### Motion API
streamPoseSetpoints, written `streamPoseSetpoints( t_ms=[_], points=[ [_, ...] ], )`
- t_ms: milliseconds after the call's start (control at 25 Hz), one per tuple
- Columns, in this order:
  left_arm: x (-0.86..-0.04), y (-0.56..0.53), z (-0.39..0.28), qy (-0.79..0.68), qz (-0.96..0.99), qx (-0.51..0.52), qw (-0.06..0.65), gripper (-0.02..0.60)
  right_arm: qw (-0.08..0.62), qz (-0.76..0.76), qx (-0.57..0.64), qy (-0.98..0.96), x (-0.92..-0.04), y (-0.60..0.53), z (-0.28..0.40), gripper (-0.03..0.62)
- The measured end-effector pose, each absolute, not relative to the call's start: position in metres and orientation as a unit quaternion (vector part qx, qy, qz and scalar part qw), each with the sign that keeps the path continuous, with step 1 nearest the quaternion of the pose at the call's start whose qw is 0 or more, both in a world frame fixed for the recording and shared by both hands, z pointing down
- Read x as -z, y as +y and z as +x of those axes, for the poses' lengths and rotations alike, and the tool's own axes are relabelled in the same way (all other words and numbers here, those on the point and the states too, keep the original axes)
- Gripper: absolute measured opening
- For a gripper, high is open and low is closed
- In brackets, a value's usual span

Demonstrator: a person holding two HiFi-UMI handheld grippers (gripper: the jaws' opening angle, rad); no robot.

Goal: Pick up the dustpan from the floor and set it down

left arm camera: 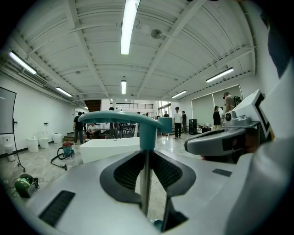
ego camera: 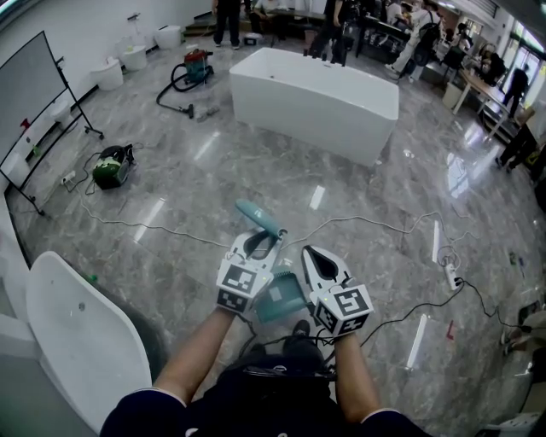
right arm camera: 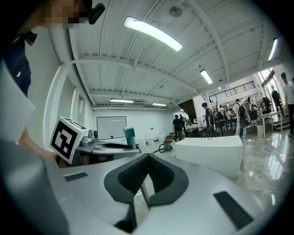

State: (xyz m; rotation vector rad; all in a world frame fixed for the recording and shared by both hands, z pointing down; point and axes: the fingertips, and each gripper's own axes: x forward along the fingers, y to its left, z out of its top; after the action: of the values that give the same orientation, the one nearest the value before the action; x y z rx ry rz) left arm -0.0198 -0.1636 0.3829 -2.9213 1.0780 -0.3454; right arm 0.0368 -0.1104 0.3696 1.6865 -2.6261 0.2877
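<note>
Holding the teal plastic dustpan (ego camera: pixel 277 299) clear of the grey marble floor (ego camera: pixel 171 188), left gripper (ego camera: pixel 258 243) clamped on its thin handle shaft so the pan hangs below, right gripper (ego camera: pixel 314 258) closed empty alongside.

Teal plastic dustpan (ego camera: pixel 275 300): pan mostly hidden betw. left tool (ego camera: pixel 256 247) & right tool (ego camera: pixel 317 260) from above. In left gripper view the pan's out of sight below the tool body. Right tool's dark ribbed pads (right arm camera: pixel 162 174): only a pale sliver betw. them, can't tell what it is. Grey whiteboard on black wheeled stand (ego camera: pixel 34 102) is cut by the left edge. People at the far end (ego camera: pixel 341 17) are too small to make out.
</note>
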Motion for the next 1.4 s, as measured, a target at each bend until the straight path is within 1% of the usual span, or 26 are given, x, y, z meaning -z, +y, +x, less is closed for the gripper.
streamPoseSetpoints(
  t_ms=[200, 560, 1160, 1400],
  points=[
    [-0.402, -0.166, -0.015, 0.344, -0.931, 0.122, -0.009, 0.097, 0.010, 0.539, -0.103, -0.836, -0.382, -0.111, 0.041, 0.006],
    [-0.469, -0.187, -0.009, 0.342, -0.925, 0.160, -0.041, 0.097, 0.038, 0.540, -0.126, -0.831, -0.411, -0.124, 0.054, 0.006],
    [-0.595, -0.240, 0.039, 0.327, -0.917, 0.216, -0.076, 0.097, 0.070, 0.544, -0.193, -0.814, -0.493, -0.162, 0.108, 0.006],
    [-0.646, -0.266, 0.058, 0.325, -0.910, 0.241, -0.087, 0.097, 0.071, 0.543, -0.213, -0.809, -0.525, -0.183, 0.127, 0.006]
  ],
)
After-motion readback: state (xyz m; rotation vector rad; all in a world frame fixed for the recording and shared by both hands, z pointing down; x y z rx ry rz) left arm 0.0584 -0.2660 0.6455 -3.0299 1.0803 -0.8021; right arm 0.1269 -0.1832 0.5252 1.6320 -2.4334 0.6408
